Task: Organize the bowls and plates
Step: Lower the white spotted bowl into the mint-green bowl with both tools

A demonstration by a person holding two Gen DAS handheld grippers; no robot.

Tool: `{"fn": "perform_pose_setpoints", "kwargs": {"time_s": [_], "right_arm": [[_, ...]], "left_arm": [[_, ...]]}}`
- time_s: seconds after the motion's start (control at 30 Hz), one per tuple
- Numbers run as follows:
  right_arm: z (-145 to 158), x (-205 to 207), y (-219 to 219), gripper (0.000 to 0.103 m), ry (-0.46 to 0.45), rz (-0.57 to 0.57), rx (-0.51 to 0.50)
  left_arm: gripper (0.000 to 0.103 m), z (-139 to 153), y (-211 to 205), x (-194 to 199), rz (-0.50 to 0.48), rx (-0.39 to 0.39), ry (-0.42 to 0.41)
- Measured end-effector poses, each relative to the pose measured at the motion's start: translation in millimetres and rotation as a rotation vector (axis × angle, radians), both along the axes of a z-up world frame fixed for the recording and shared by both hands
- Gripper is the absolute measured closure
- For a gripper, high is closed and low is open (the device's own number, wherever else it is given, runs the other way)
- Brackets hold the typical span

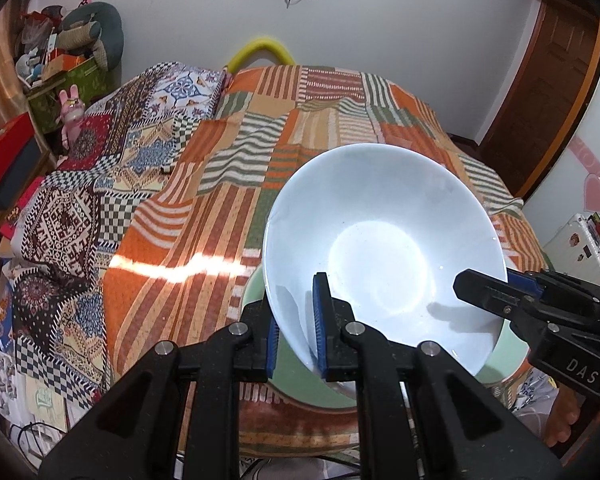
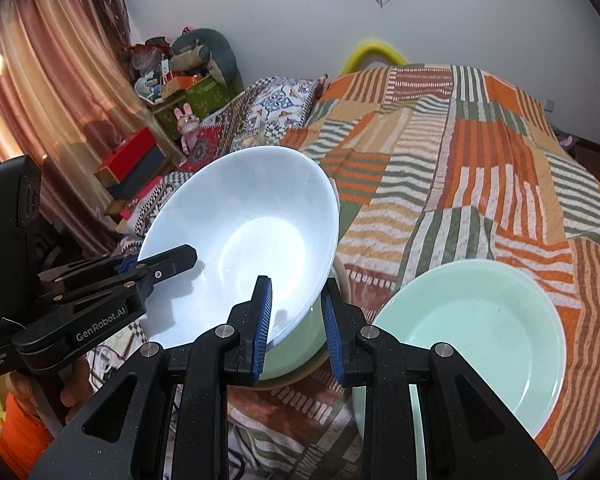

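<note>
Bowl over green dish, both grippers clamped on its rim

Bedspread [image 2: 480, 168] carries all; white bowl [image 2: 244, 240] hangs tilted just above green dish [image 2: 296, 344], second green plate [image 2: 472, 340] beside it. Left gripper [image 1: 296, 320] and right gripper [image 2: 296, 316] pinch opposite rim edges, jaws nearly closed. Best: level the bowl, centre it, lower evenly, release together.

Home bedroom: quilted bed [image 1: 260, 168], curtains [image 2: 48, 92], plush toys [image 1: 96, 32].
</note>
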State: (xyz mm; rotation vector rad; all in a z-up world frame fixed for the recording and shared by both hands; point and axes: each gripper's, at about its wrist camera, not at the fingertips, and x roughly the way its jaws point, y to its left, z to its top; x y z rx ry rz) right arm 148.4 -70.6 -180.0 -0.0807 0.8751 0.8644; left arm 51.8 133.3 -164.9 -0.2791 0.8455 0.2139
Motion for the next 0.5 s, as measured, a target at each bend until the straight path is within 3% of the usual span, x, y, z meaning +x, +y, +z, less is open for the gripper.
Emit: {"fn": "perform_pose_setpoints", "kwargs": {"time_s": [0.5], "right_arm": [[-27.9, -4.4, 10.3, 0.079, 0.068, 0.019, -0.057]], "left_arm": [[0.090, -36.5, 5.1, 0.6, 0.021, -0.015, 0.091]]}}
